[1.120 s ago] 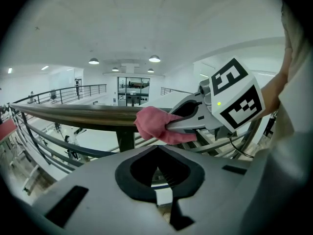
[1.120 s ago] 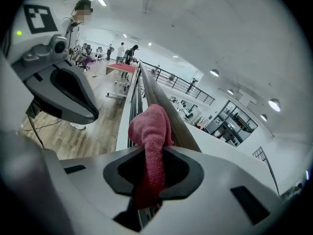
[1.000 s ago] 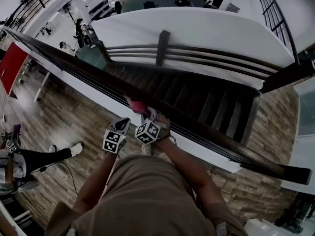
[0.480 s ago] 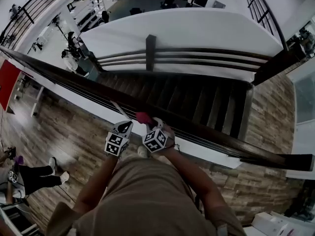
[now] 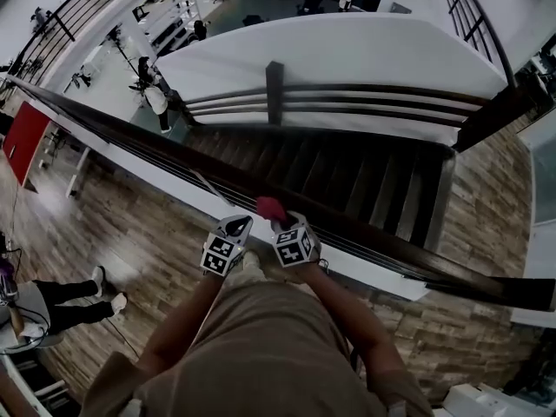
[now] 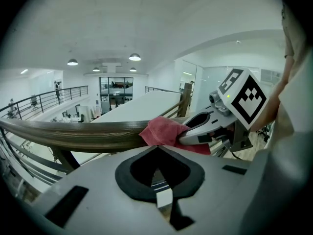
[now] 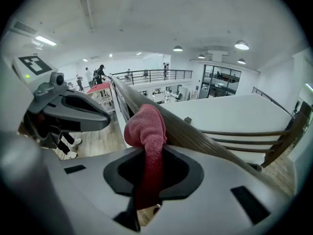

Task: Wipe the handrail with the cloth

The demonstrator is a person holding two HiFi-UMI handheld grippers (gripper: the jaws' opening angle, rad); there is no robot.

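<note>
- The right tongs (image 7: pixel 149 151) are clamped on the red cloth (image 7: pixel 145 126); the cloth runs up between the two tips and bunches into a rounded wad above them.
- That wad is pressed on top of the dark wooden handrail (image 5: pixel 174 155), about midway along the stretch in the head view.
- In the right gripper view, the rail runs diagonally from upper left to lower right, with the cloth draped over its near edge.
- The left tongs (image 6: pixel 157 147) are closed to a point with nothing between them. They sit just beside the right pair, on the person's side of the rail and a little below its top.
- From the left gripper view, the cloth lies on the rail directly ahead, with the other pair's grey tips biting into its right side.
- Each pair of tongs carries a cube with black-and-white square marker patterns; these are the only printed marks that can be made out.
- Beyond the rail, a dark staircase (image 5: pixel 347 176) drops away, bounded by a white wall.
- A plank floor (image 5: pixel 113 233) lies on the near side, where a person (image 5: pixel 61 294) in dark trousers and white shoes shows at the left edge.
- Round ceiling lamps (image 6: pixel 135 57) glow over the open hall in the distance.
</note>
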